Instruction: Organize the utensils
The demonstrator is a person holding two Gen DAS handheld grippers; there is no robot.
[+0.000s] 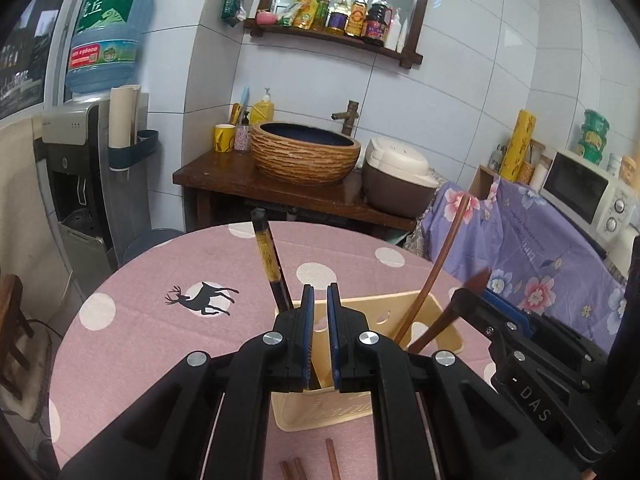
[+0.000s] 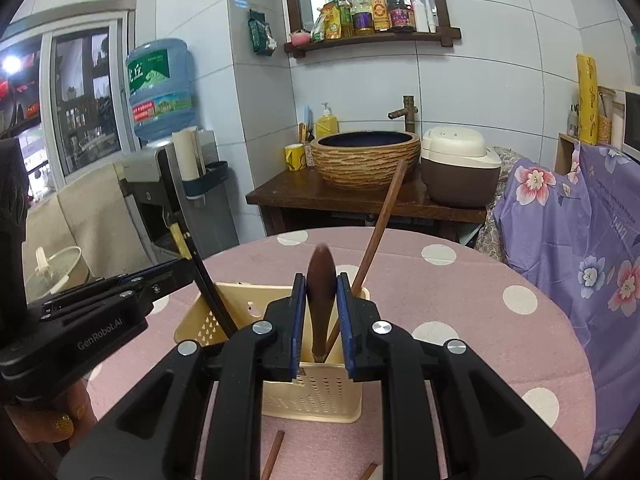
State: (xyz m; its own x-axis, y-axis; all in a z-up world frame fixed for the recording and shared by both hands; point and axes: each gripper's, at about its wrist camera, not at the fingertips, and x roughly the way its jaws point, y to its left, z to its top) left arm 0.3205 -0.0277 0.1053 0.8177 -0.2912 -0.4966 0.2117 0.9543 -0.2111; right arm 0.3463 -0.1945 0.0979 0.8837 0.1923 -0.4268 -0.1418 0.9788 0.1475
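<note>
A round worktop (image 2: 460, 312) covered in pink cloth with white dots was seen from two hand-held tools, both poised over a cream plastic utensil holder (image 2: 316, 396) standing near its front edge. In the right wrist view, the right tool (image 2: 322, 308) was held directly above the holder, its blue-padded jaws narrowly parted around a dark wooden spoon (image 2: 320, 292); the spoon's handle reached down into the holder, and it could not be told for certain whether the pads pressed on it or merely flanked it. A long brown wooden chopstick (image 2: 380, 232) was already leaning upright in the same compartment. The left tool (image 1: 319, 308) was seen with its jaws drawn almost together, and a black chopstick with a gold band (image 1: 269, 260) stood just to its left, its lower end hidden behind the jaws, so whether it was gripped could not be told. In the right wrist view that black stick ran down past the left tool into the holder's far-left compartment. The task was judged partly done: at least three utensils were standing in or entering the holder. Several brown chopsticks (image 1: 332, 458) were left lying flat on the cloth just in front of the holder, so they remained to be collected.
</note>
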